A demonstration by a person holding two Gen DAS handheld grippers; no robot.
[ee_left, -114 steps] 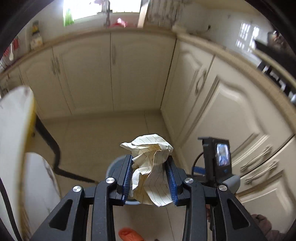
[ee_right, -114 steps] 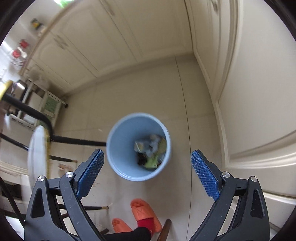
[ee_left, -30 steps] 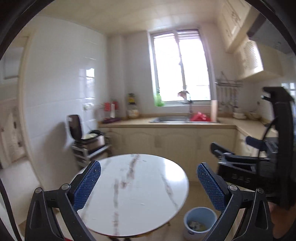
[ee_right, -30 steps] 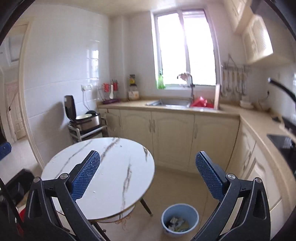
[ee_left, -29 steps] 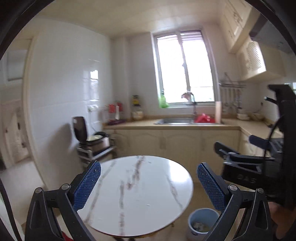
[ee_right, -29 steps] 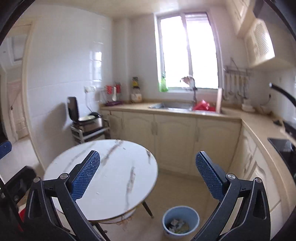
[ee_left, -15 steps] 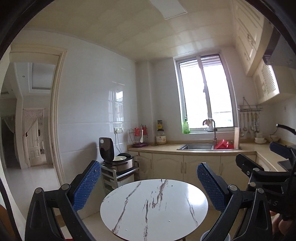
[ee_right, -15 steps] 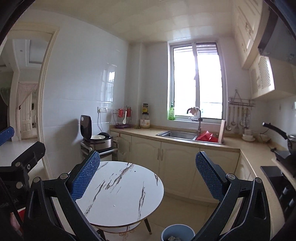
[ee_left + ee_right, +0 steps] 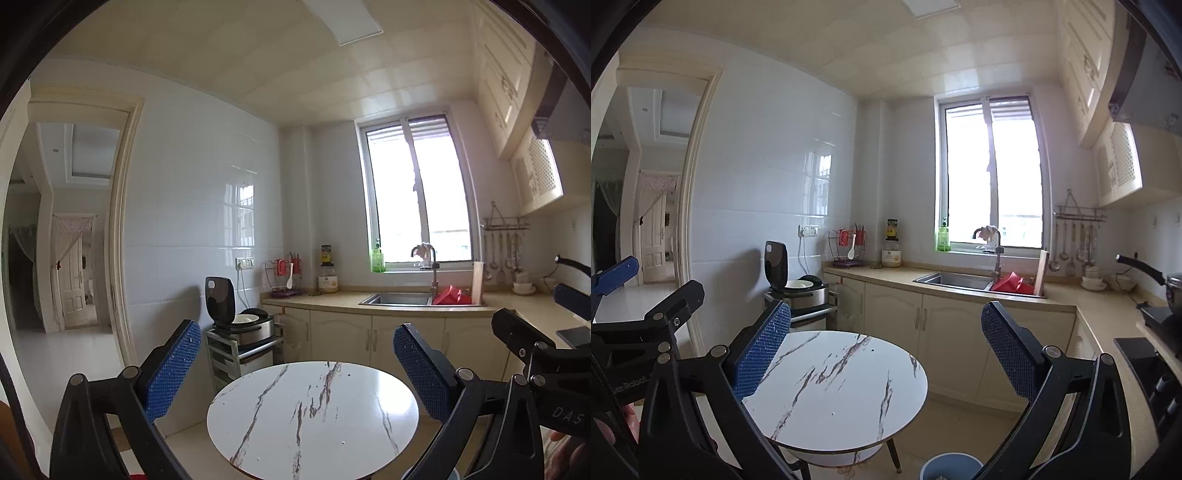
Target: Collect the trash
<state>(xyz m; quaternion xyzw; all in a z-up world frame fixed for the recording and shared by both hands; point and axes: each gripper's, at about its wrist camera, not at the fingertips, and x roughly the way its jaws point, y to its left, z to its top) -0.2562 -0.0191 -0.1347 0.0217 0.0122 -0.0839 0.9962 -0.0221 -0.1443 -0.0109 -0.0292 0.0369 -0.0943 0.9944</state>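
since the earlier frames both views have tipped up from the floor to the room, and the crumpled paper is gone from the left tongs.

left wrist view: left tongs (image 9: 295,369) spread wide, nothing between the blue pads. held level and back from the round marble counter (image 9: 314,424), probably so the whole top can be scanned for leftover trash. the top looks bare apart from its grey veins and a few specks too small to identify. the right tongs show as black frame at the right edge, beside the left pair. the bin is not clearly visible in this view.

right wrist view: right tongs (image 9: 882,354) also spread wide and empty. counter sits low and left between the pads. the blue bin (image 9: 951,467) stands on the floor by the counter's leg, below and between the pads at the bottom edge; its contents are not visible from here. the sink (image 9: 955,278) and worktop lie behind, well apart from both tongs.

judgement: no trash within reach of either pair; collection looks finished or nearly so.
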